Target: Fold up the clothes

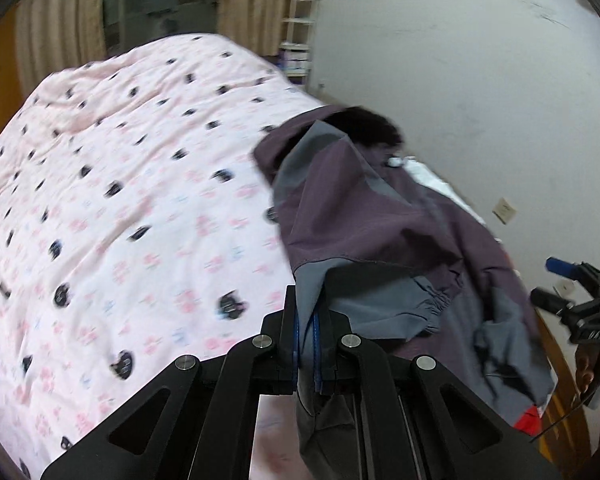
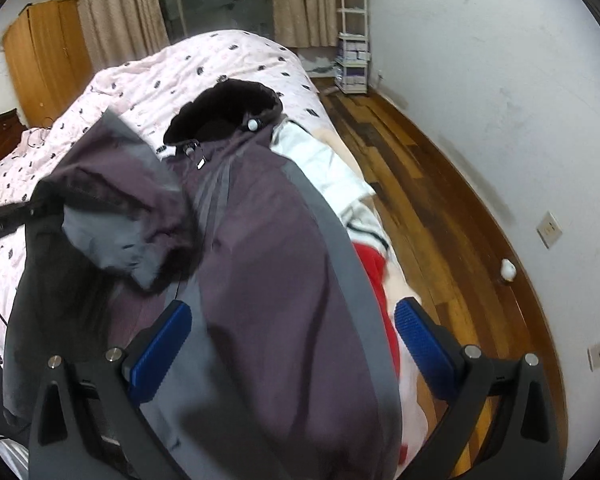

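On the left, the bed with its pink patterned quilt lies mostly bare, free room for folding. The left gripper is pressed together on the grey cuff end of a sleeve and carries it up over the jacket — the purple-and-grey jacket lies lengthwise along the bed's right edge, its dark hood toward the far end. This reads as the 1st fold, only just begun: 1 sleeve is lifted and draped across the body, not yet laid flat. Further right, the right gripper hovers spread above the jacket's lower part, its blue pads on either side of the fabric and clear of it, pinching nothing. Under the jacket's right side, white and red clothing shows, apparently unfolded. Left to do, by my judgement: settle this sleeve, bring in the other, fold the body, then handle the remaining pieces.
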